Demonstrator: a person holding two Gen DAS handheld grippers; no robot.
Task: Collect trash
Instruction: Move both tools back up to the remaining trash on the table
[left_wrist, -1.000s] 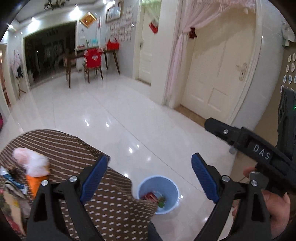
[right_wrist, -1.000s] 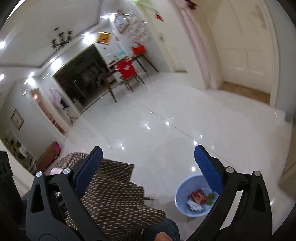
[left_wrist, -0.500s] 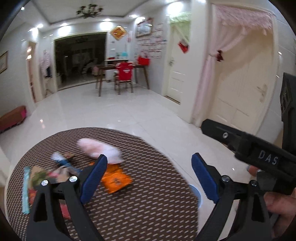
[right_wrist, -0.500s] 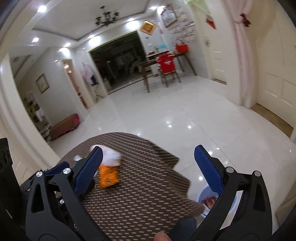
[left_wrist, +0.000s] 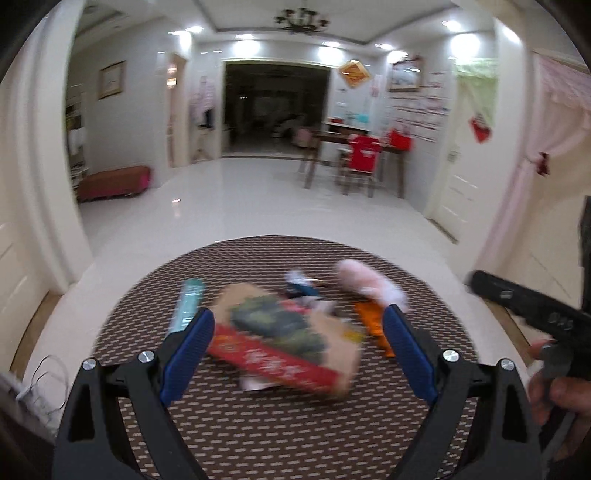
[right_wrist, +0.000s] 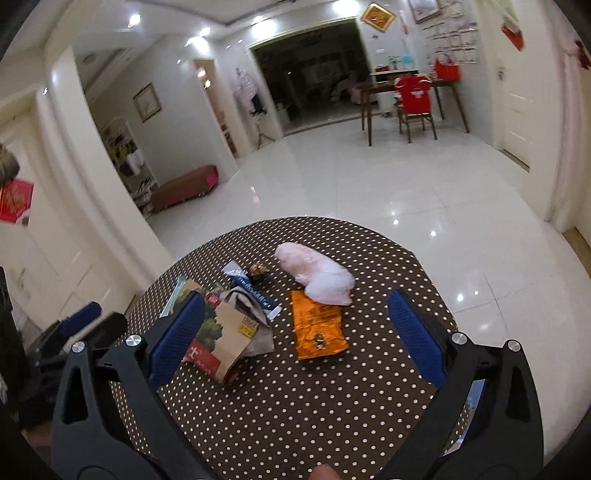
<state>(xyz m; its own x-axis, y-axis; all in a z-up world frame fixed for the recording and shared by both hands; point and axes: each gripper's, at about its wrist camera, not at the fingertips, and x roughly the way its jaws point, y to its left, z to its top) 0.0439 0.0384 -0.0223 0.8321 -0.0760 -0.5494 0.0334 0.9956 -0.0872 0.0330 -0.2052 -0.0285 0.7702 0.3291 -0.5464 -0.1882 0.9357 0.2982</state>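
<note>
Right wrist: both tools (right_wrist: 295, 328) gape above littered table (right_wrist: 295, 424).

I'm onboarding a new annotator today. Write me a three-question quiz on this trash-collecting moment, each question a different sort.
1. True or false: the left gripper is shut on the brown paper bag.
2. Multiple choice: what touches the far end of the orange packet? A) a pink and white plastic bag B) a glass bottle C) a metal spoon
3. Fill in: the trash lies on a round table covered by a brown ___ cloth.

Key: 1 false, both grippers, right gripper included, are open and empty. 2 A, the pink and white plastic bag. 3 dotted.
</note>
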